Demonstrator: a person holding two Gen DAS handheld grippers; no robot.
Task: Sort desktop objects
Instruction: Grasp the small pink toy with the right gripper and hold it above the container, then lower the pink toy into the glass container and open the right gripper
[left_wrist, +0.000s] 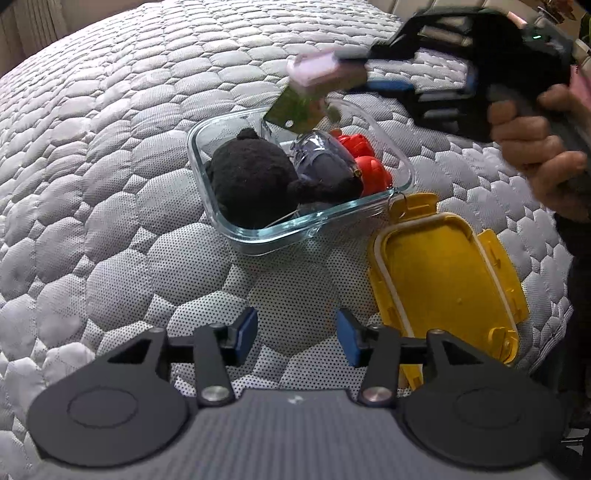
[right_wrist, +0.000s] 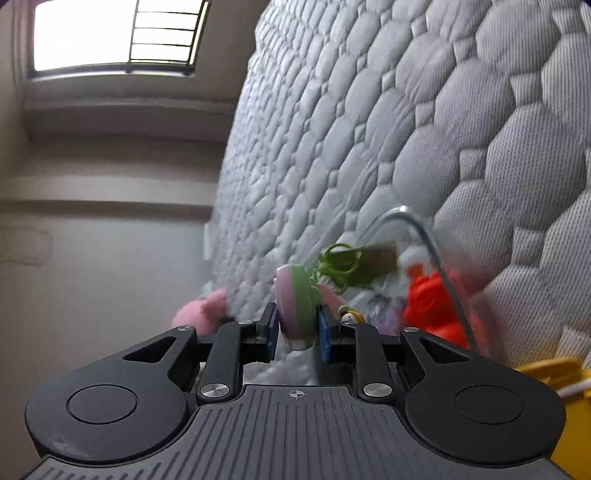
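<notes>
Now the right gripper (right_wrist: 297, 325) pinches a small pink and green round case (right_wrist: 295, 306) between its 2 blue pads, with a green cord and a brown card tag (right_wrist: 380, 258) hanging from it. In the left wrist view this case (left_wrist: 314, 70) hangs in the air just above the far rim, at about 12 o'clock, of the clear square glass container (left_wrist: 236, 229). I judge it is held there so it can be dropped inside with the other sorted things.

The container stands on the grey quilted mattress (left_wrist: 110, 147). Inside it lie a black fluffy plush toy (left_wrist: 251, 177) at 9 o'clock, a dark item in clear plastic wrap (left_wrist: 317, 158) in the middle, and a red plastic toy (left_wrist: 369, 162) at 3 o'clock. The box looks rather full, so the case will probably rest on top of them.

The yellow plastic snap lid (left_wrist: 443, 277) lies upside down beside the container at about 4 o'clock, touching its corner, I suppose waiting for closing.

The left gripper (left_wrist: 297, 336) hovers low at 6 o'clock of the container, fingers spread and holding nothing.
</notes>
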